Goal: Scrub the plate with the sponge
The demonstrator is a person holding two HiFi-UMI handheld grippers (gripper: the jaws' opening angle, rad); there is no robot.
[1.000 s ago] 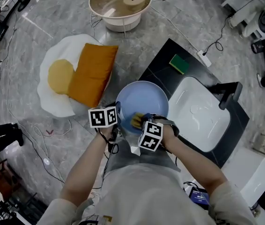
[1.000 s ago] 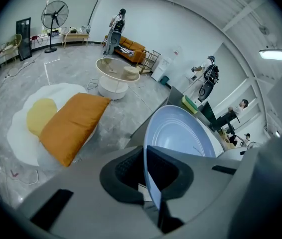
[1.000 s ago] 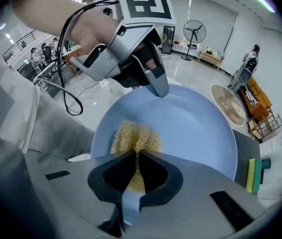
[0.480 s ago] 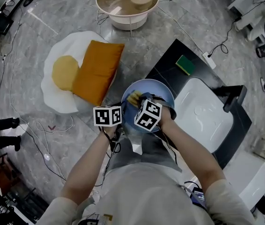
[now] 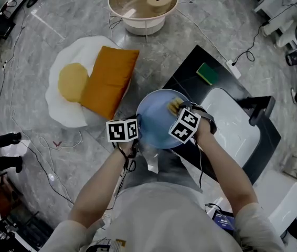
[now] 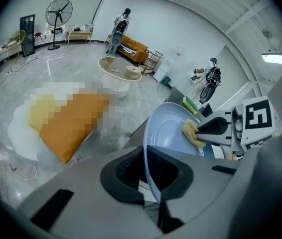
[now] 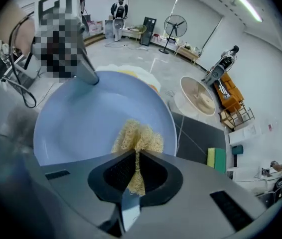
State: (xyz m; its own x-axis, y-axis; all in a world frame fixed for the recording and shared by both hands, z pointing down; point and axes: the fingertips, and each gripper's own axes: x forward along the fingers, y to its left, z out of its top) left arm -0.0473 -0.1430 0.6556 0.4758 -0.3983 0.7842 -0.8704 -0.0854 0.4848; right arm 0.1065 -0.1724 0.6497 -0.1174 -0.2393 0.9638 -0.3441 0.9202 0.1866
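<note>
The right gripper (image 7: 133, 177), jaws pinched on the yellow sponge (image 7: 138, 139), has swept from the near edge of the blue plate (image 5: 154, 117) to its upper right in the head view, so a fresh patch gets scrubbed. The left gripper (image 6: 152, 183) stays clamped on the plate's rim, steadying it at centre frame.

The head view looks steeply down from overhead. Both gripper views sit close against the plate (image 6: 171, 128), left edge-on, right onto its face; all three share it, and seemingly the floor (image 6: 46, 68) beyond.
</note>
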